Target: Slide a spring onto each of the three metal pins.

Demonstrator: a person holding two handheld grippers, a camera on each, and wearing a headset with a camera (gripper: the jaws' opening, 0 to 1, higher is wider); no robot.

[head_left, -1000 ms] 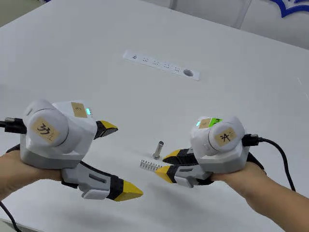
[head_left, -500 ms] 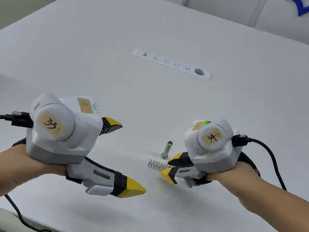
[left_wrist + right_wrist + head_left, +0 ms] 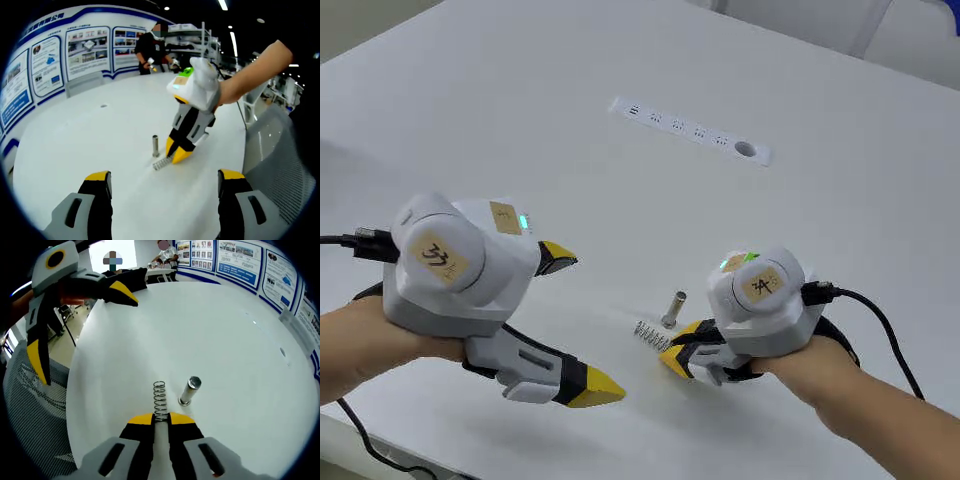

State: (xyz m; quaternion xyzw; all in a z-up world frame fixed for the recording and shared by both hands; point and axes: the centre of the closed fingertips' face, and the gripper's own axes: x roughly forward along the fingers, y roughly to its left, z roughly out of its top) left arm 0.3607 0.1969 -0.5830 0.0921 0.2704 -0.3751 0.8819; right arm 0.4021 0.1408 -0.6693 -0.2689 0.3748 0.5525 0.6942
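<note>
Bright even overhead light; soft shadows on white table (image 3: 520, 100); gripper views fisheye-bent at edges, background perhaps soft.

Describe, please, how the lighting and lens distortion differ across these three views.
Head view: soft, even light, with only faint shadows on the white table below the left gripper, and no visible bending. Left gripper view: the fisheye curves the table edge, and the ceiling strip lights glare. Right gripper view: the same curving, yet the spring and pin look sharp.
</note>
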